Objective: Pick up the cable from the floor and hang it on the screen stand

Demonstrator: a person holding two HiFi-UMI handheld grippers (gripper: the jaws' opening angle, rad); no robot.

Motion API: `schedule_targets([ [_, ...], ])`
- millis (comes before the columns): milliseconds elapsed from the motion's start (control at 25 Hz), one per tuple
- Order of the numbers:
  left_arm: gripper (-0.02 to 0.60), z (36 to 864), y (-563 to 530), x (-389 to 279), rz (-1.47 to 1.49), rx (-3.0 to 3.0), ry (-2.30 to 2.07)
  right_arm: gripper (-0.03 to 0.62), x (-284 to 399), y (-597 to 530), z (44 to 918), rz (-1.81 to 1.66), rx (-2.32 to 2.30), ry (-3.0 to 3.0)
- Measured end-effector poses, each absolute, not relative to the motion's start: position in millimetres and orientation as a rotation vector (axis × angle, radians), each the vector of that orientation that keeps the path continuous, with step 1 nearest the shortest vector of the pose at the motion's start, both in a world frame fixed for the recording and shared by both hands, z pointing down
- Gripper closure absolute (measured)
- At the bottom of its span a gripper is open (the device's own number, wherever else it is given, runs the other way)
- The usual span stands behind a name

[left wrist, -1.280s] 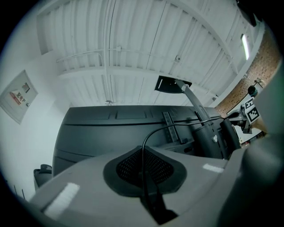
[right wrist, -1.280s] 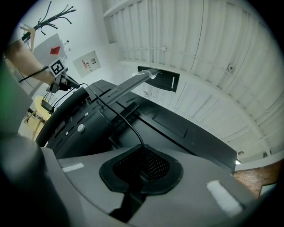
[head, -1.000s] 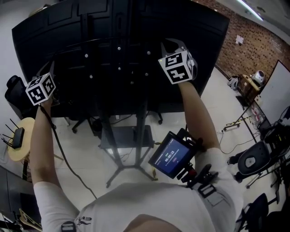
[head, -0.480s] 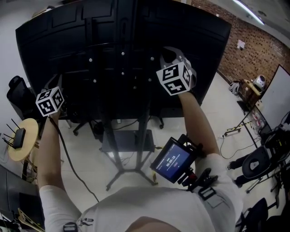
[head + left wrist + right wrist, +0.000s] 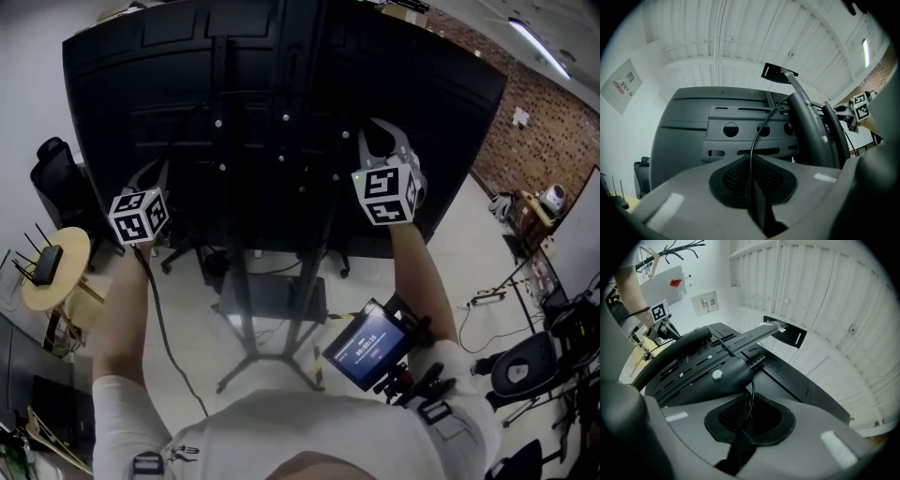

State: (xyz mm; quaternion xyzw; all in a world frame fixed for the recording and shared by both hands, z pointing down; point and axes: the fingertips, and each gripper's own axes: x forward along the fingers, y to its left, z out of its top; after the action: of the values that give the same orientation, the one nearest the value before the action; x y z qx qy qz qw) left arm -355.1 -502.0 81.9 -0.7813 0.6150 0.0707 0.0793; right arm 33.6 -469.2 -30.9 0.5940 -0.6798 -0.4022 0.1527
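Note:
The thin black cable (image 5: 159, 319) hangs from my left gripper (image 5: 150, 176) down past my arm toward the floor. In the left gripper view that gripper (image 5: 751, 174) is shut on the cable (image 5: 757, 136), which rises to the top of the screen stand's uprights (image 5: 808, 126). My right gripper (image 5: 380, 141) is raised against the back of the black screen (image 5: 281, 112), right of the stand's pole (image 5: 234, 281). Its jaws (image 5: 749, 417) are opening, and the cable (image 5: 752, 390) still lies between them, running up over the stand's bracket (image 5: 712, 373).
A round wooden table with a router (image 5: 52, 272) and a black office chair (image 5: 52, 164) stand to the left. The stand's legs (image 5: 258, 354) spread over the floor below. A small display (image 5: 370, 342) hangs at my chest. More chairs and cables (image 5: 525, 361) sit at the right.
Both grippers sit lower in the head view than a second ago. The left one has moved right, closer to the stand's pole, with the cable still in it.

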Motion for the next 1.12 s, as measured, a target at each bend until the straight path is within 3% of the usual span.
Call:
schedule_targets([
  [600, 0.561, 101, -494, -328, 0.358, -2.456, 1.805, 0.526, 37, -460, -7, -1.149, 1.767, -2.105],
  [1120, 0.555, 125, -486, -311, 0.397, -2.494, 1.784, 0.559, 35, -454, 45, -1.025, 1.733, -2.172],
])
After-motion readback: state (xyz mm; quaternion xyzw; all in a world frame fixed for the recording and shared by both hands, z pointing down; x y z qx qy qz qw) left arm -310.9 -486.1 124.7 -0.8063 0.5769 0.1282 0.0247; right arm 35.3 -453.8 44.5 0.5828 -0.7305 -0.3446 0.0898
